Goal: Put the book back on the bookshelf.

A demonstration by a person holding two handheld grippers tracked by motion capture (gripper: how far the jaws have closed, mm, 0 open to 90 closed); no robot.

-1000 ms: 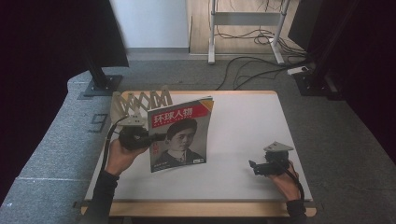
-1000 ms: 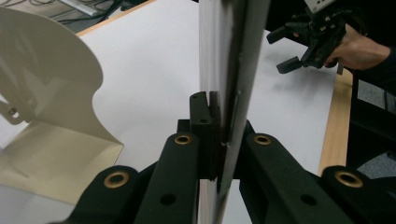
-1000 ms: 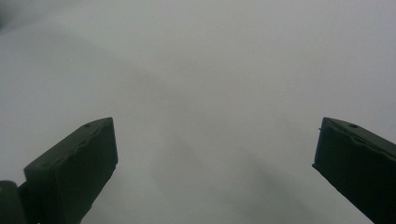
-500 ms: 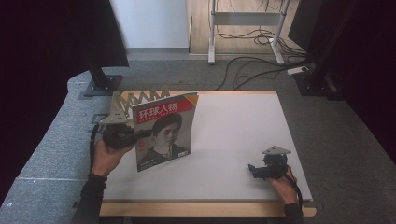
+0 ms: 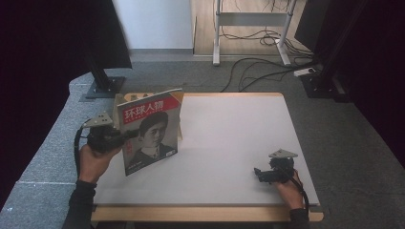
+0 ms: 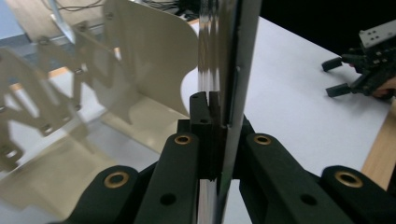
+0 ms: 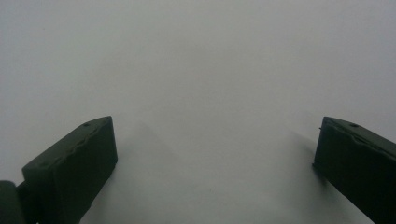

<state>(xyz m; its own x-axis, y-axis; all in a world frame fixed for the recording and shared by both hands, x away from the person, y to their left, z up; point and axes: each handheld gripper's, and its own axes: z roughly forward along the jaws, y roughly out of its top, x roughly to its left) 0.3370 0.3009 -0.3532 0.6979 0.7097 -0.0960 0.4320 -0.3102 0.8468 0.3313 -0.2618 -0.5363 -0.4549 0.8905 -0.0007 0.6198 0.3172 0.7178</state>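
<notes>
In the high view, the magazine [image 5: 152, 131] is held upright over the tabletop's [image 5: 229, 143] left edge by the left gripper [image 5: 125, 137]. In the left gripper view, its jaws are seen pinching the magazine's edge, with a beige rack [image 6: 140, 60] behind. The right gripper's [image 5: 260, 174] jaws are spread.

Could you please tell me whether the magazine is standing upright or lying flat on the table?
Upright. The magazine stands on edge with its cover facing the camera, clamped at its left edge by the left gripper.
</notes>
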